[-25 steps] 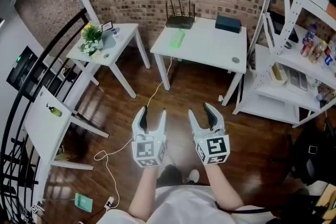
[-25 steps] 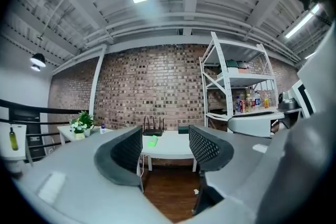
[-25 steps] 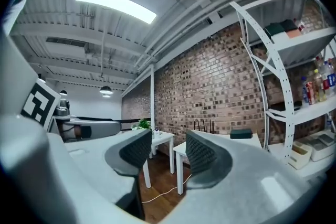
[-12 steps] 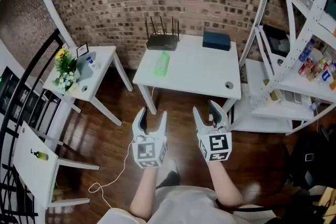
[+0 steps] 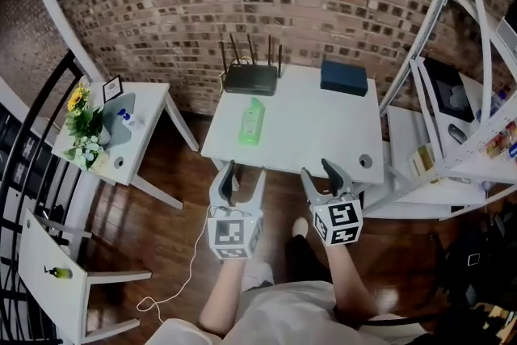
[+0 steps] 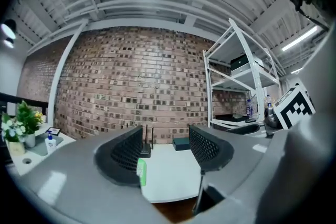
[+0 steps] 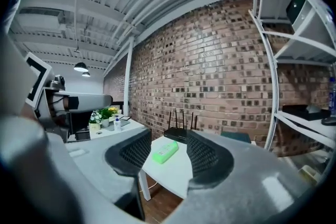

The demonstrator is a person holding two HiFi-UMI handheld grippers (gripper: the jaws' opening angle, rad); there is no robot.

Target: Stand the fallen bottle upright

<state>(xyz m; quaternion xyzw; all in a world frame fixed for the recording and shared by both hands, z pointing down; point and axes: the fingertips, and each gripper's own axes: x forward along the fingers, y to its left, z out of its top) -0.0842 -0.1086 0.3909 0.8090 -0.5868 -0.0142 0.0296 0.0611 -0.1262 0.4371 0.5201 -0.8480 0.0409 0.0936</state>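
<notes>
Nothing is done yet: the light green plastic bottle [image 5: 251,122] lies on its side, left of middle on the white table [image 5: 323,125]. Our left gripper [image 5: 244,171] and right gripper [image 5: 318,169] hang at its near edge, jaws apart and empty.

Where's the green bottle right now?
Head view: the green bottle lies on its side on the white table, left half, just in front of the black router and left of the dark box.
</notes>
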